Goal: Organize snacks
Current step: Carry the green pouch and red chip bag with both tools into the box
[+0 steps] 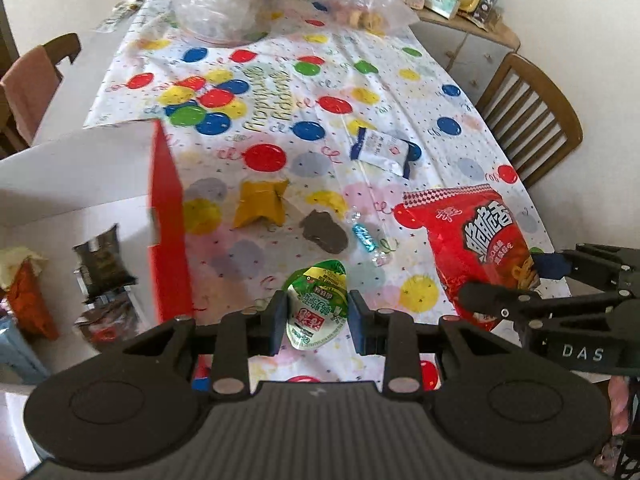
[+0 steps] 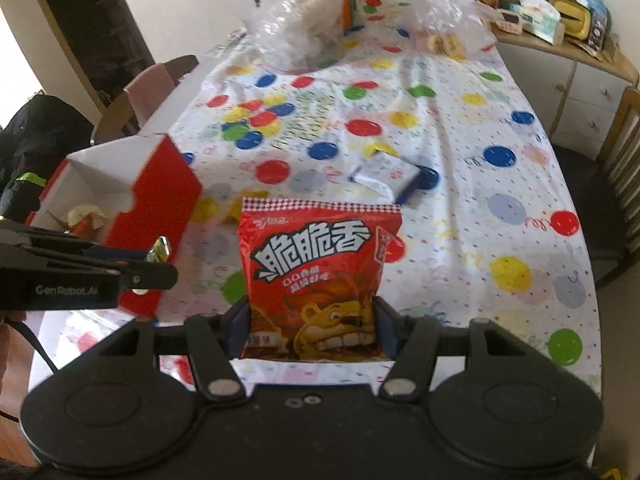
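Red chip bag (image 2: pixel 318 276): clamped at its lower end between right gripper (image 2: pixel 313 326) pads (above the balloon tablecloth (image 2: pixel 460 128))
Green jelly cup (image 1: pixel 318 304): between left gripper (image 1: pixel 318 322) fingers, closed on it, beside red box (image 1: pixel 168 216)

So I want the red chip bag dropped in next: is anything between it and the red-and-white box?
Yes: the left gripper, holding a green-lidded jelly cup, sits between the red chip bag in the right gripper and the red-and-white cardboard box.
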The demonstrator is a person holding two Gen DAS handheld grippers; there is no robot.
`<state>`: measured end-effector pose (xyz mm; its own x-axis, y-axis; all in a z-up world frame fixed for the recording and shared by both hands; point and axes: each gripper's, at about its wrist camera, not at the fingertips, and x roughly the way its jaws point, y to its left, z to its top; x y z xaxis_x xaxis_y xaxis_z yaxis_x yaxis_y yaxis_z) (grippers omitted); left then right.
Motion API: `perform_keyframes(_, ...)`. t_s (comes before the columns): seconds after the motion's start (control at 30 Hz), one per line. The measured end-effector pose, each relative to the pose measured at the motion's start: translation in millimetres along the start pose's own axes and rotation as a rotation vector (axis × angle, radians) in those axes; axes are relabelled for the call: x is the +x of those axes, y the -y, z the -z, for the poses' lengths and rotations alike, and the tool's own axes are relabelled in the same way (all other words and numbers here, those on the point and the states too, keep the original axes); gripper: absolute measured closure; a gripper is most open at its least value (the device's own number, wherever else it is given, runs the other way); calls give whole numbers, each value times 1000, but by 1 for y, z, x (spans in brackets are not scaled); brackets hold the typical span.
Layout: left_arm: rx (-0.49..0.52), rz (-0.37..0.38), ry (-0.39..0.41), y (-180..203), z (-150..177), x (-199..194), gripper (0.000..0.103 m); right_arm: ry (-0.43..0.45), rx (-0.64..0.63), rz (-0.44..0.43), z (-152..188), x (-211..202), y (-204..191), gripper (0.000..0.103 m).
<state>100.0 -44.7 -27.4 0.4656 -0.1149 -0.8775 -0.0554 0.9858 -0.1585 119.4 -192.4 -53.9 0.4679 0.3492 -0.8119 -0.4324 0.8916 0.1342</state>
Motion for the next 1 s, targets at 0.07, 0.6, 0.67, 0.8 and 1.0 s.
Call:
perform_keyframes(0.07,-7,0,10,-9,1,-10,72,9,-13,-6,-2,-2,-13,42)
perform_keyframes(0.6,-68,-63,64,-107,2,-63,72,42,-108,-47,-26,10,-125,42)
perform_keyframes(0.67,-76,-73,68,-120,3,-68,72,40,-114,-51,-28,15,-137,42)
perform_keyframes(0.8,-91,-91,70,-147,2,-74,72,32,-129,-56,-35,26,-160,42)
perform_keyframes(1.0,-119,-120,57,-185,-1,-73,72,11,-146,-57,-44,49,-189,42)
